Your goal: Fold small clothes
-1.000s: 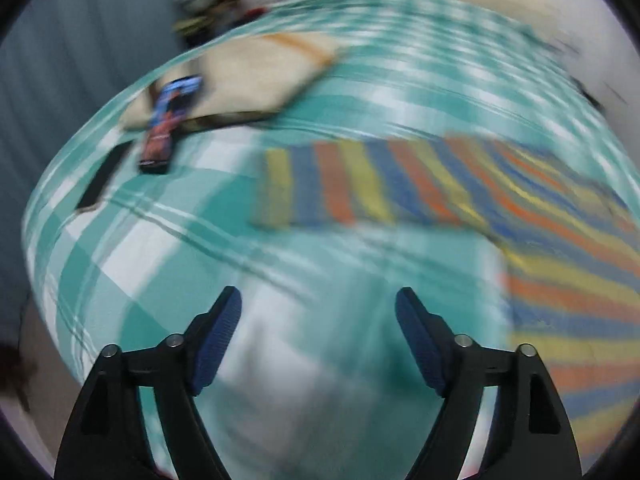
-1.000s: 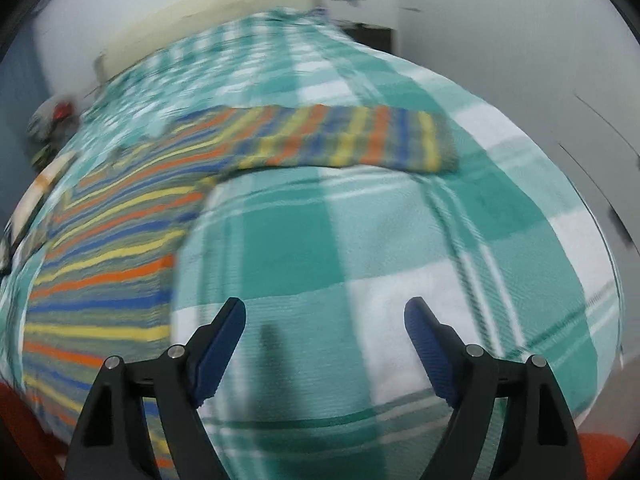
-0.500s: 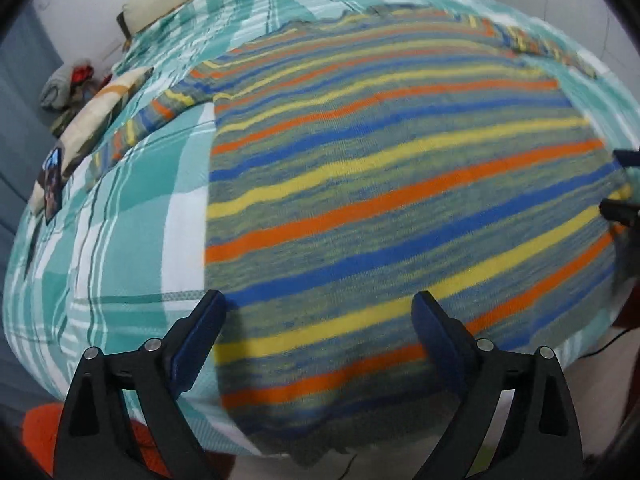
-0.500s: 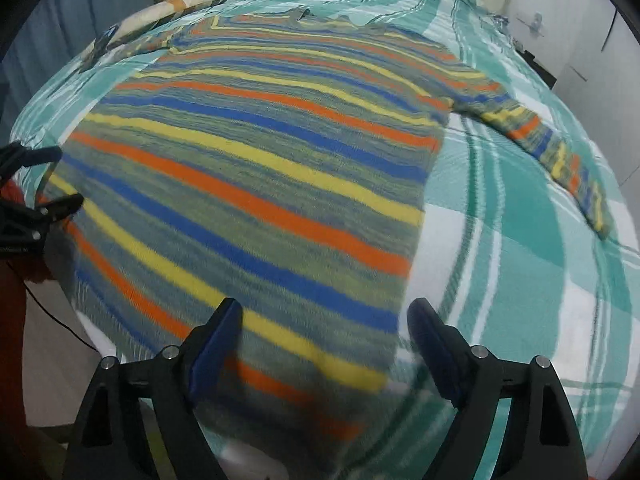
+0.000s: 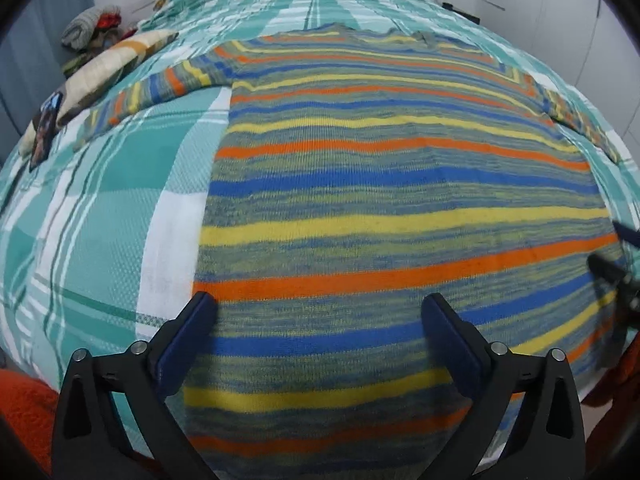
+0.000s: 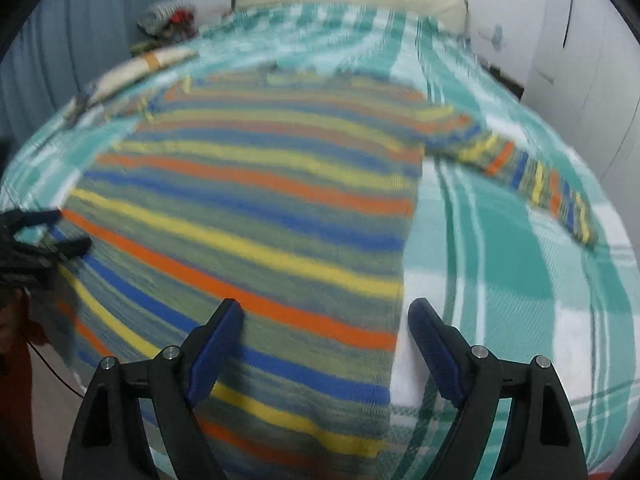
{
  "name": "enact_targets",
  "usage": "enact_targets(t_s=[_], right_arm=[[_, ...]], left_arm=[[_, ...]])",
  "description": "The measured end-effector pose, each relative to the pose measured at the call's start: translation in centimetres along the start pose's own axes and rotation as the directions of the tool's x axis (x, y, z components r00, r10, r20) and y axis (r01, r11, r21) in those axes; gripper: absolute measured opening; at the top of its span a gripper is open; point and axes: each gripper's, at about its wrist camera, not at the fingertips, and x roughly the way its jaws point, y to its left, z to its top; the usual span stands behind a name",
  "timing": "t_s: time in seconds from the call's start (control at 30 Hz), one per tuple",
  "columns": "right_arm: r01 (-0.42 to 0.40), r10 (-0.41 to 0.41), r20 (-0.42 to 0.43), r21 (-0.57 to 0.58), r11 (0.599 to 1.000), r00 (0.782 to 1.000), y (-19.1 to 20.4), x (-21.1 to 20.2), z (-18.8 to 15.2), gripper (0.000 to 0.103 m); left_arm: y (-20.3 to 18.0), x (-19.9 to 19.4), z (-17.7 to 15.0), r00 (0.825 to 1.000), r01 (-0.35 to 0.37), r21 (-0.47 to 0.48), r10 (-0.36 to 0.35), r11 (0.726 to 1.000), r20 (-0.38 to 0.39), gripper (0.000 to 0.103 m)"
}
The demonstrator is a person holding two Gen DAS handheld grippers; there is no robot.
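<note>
Since the earlier frames both views have been swung from the outspread sleeves onto the body of the striped knit sweater [image 5: 400, 200], and the jaws of both claws have just been opening, with nothing pinched between them. At the bottom of the left wrist view the left gripper [image 5: 320, 312] is held wide above the sweater's lower left corner; the right gripper [image 6: 324, 316] is likewise spread over the right side edge. A risk is judged: if only one knit layer is caught, or the plaid bedspread [image 5: 100, 220] is pinched with it, the fold would be dragged askew. The left sleeve [image 5: 160, 88] and a pillow [image 5: 112, 64] at upper left are shown sharply only in the left view; the right sleeve [image 6: 532, 176] is seen full length only in the blurred right view
</note>
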Motion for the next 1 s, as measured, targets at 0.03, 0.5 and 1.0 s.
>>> enact_targets(t_s=[0.03, 0.5, 1.0], right_arm=[[-0.014, 0.015, -0.018, 0.009, 1.0, 1.0, -0.1, 0.5, -0.5, 0.094], [-0.02, 0.02, -0.029, -0.004, 1.0, 0.999, 0.0, 1.7, -1.6, 0.103], [-0.022, 0.023, -0.062, 0.022, 1.0, 0.998, -0.2, 1.7, -1.2, 0.103]], left_arm=[[0.1, 0.1, -0.1, 1.0, 0.003, -0.002, -0.003, 1.0, -0.002, 0.103], [0.1, 0.3, -0.1, 0.999, 0.022, 0.008, -0.022, 1.0, -0.027, 0.103], [0.7, -1.3, 0.3, 0.998, 0.057, 0.015, -0.057, 0.998, -0.01, 0.102]])
